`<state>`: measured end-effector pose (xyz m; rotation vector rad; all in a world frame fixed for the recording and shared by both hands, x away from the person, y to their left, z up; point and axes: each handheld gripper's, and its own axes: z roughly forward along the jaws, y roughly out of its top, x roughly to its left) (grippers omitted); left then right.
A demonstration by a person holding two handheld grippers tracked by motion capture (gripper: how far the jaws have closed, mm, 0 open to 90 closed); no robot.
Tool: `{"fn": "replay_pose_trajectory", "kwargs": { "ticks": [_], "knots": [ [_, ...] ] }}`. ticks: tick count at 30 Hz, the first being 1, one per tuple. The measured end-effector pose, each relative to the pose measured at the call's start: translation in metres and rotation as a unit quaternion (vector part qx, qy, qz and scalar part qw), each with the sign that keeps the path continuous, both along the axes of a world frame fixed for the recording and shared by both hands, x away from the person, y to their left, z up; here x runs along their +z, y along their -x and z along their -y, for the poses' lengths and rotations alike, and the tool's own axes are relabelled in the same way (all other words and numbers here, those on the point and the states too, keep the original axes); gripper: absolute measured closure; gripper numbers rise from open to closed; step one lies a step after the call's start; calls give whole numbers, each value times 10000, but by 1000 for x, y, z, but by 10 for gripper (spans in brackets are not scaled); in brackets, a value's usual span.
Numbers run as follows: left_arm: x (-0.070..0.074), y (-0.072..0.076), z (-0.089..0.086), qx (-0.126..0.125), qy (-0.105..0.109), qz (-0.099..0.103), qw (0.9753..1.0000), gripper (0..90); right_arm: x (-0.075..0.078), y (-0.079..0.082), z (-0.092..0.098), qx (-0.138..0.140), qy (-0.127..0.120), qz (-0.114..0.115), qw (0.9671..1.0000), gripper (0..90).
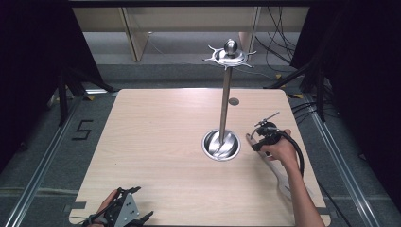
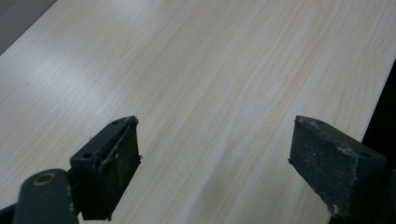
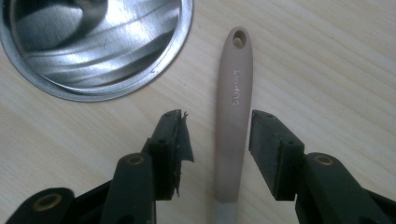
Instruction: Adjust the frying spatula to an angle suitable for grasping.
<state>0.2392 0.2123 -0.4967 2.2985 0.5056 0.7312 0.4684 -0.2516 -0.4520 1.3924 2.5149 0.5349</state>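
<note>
Right gripper view: right hand-held gripper [image 3: 217,140] jaws apart, straddling the tan utensil handle [image 3: 233,112], not yet clamped. Handle lies flat on the bench [image 3: 327,70] just beside the steel stand base [image 3: 93,46]; utensil head blurred, possibly a spatula. Step: pre-grasp. Next: lower slightly, close squarely on the handle. Left hand-held gripper [image 2: 215,154] jaws wide apart, idle over bare bench

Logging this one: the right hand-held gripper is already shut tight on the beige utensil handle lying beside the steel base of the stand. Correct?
Not quite. The right hand-held gripper is open: its jaws straddle the beige utensil handle with gaps either side, as the right gripper view shows. The handle does lie beside the steel base of the stand.
</note>
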Motion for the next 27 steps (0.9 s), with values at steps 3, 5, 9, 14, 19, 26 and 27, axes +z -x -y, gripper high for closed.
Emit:
{"fn": "replay_pose_trajectory", "kwargs": {
  "ticks": [3,5,9,14,19,26,27],
  "knots": [
    [0,0,0,-17,0,-44,10000,152,-2,-4,-1,-43,166,-128,9998,585],
    [-1,0,0,47,28,71,10000,152,-4,-6,0,-87,209,-226,9995,596],
    [0,-1,0,9,44,-7,10000,152,-7,-10,2,-100,186,-274,9994,606],
    [2,-1,-2,-55,-124,-39,9999,152,-10,-15,3,-101,194,-391,9990,632],
    [0,-1,-1,-40,-7,-60,10000,152,-14,-19,5,72,301,-498,9983,657],
    [-1,-1,0,-2,52,-70,10000,152,-18,-22,4,18,250,-711,9972,674],
    [-1,-1,0,-1,16,-41,10000,152,-21,-23,5,27,242,-781,9966,676]
  ]
}}
